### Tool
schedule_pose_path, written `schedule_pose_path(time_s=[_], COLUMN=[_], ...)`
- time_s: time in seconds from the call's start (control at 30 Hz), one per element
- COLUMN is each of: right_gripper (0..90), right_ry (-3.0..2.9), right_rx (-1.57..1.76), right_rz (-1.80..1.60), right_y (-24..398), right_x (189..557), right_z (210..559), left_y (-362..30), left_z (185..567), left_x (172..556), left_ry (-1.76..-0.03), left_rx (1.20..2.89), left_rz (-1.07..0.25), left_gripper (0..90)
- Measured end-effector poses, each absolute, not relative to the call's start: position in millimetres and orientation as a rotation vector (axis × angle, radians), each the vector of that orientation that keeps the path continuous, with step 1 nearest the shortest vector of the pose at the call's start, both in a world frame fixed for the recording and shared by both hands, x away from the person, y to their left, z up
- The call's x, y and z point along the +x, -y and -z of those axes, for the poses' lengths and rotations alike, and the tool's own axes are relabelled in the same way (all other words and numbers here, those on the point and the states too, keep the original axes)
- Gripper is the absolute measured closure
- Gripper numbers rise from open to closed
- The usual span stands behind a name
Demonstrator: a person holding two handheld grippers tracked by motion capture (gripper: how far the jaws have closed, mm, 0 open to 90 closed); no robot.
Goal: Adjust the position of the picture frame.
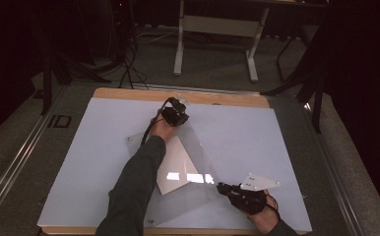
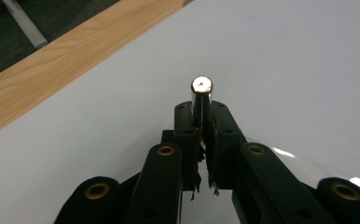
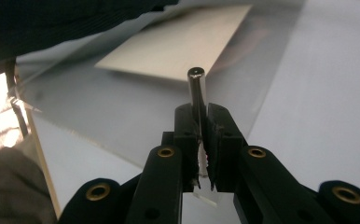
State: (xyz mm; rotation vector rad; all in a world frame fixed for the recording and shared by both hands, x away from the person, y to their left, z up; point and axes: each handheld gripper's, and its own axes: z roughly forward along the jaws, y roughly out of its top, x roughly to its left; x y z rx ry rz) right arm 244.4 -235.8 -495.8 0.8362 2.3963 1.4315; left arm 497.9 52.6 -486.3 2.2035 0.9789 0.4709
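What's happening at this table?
A person holds a gripper in each hand. The left gripper and the right gripper are each shut on a small metal peg at opposite corners of a clear sheet, apparently lifting it. A white sheet lies under it on the table.

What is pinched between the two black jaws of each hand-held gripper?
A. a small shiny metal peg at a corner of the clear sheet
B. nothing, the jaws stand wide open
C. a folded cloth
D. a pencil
A: in each gripper view the jaws are closed on a small metal peg, and the right gripper also pinches the edge of the clear sheet, which lies over a white paper.
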Motion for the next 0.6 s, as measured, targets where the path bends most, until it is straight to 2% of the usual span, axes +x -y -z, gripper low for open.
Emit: schedule_pose_path(time_s=[0.17,0.43,0.6], right_gripper=[83.4,81.7,81.3], right_ry=[-2.320,-2.213,-2.174], right_rx=[0.899,0.987,1.037], right_rz=[-1.474,-1.450,-1.424], right_y=[247,263,270], right_x=[263,314,352], right_z=[481,465,465], left_y=[-80,-129,-145], left_z=[472,454,458], left_x=[493,472,456], left_ry=[-1.027,-1.081,-1.106], left_rx=[2.186,2.115,2.132], left_rz=[-0.487,-0.481,-0.450], left_gripper=[84.0,84.9,85.1])
